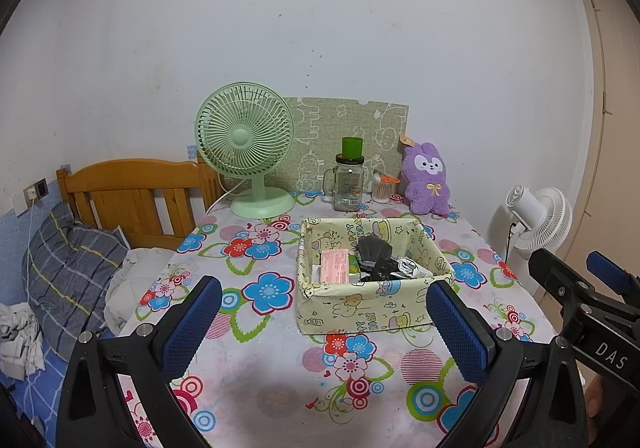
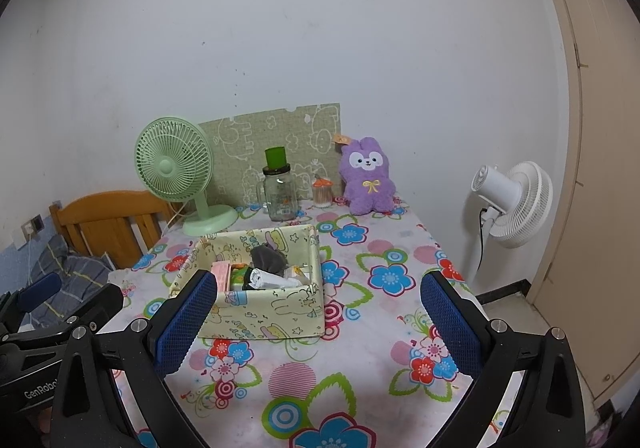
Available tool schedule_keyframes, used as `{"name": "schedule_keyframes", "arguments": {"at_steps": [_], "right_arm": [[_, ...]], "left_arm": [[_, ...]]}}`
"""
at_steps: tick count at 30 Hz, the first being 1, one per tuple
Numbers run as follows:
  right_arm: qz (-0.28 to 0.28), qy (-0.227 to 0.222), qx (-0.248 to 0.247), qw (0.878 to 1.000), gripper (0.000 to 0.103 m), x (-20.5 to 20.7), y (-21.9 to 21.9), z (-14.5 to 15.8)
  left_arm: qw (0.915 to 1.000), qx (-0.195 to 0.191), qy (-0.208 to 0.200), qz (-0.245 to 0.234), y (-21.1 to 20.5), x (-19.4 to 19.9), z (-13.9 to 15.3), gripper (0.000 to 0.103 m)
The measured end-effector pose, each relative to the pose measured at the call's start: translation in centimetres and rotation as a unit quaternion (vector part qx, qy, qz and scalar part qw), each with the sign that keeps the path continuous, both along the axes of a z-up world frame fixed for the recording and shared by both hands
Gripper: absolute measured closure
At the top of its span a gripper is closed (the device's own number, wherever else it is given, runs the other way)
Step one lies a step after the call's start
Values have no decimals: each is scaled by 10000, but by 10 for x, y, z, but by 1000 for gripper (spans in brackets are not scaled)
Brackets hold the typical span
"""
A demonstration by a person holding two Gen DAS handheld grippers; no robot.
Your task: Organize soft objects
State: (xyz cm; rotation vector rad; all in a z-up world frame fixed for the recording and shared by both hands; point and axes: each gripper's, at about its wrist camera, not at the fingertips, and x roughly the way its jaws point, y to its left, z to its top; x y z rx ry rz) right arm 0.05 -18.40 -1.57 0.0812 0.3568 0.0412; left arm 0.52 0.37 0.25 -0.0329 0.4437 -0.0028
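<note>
Counter under flower-print cloth (image 1: 256,364), bearing a pale yellow cartoon-print fabric box (image 1: 360,308) mid-surface, a purple plush rabbit (image 1: 427,179) upright at the far edge against the wall; left gripper (image 1: 324,322) and right gripper (image 2: 318,322), jaws apart, empty.

Left gripper (image 1: 324,328) fingers spread, empty; right gripper (image 2: 320,322) likewise.
</note>
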Motion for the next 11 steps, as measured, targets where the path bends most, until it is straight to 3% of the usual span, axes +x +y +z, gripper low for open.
{"name": "schedule_keyframes", "arguments": {"at_steps": [11], "right_arm": [[9, 4, 6, 10000, 0, -1, 1, -1]], "left_arm": [[10000, -8, 18, 3, 0, 1, -1, 0]]}}
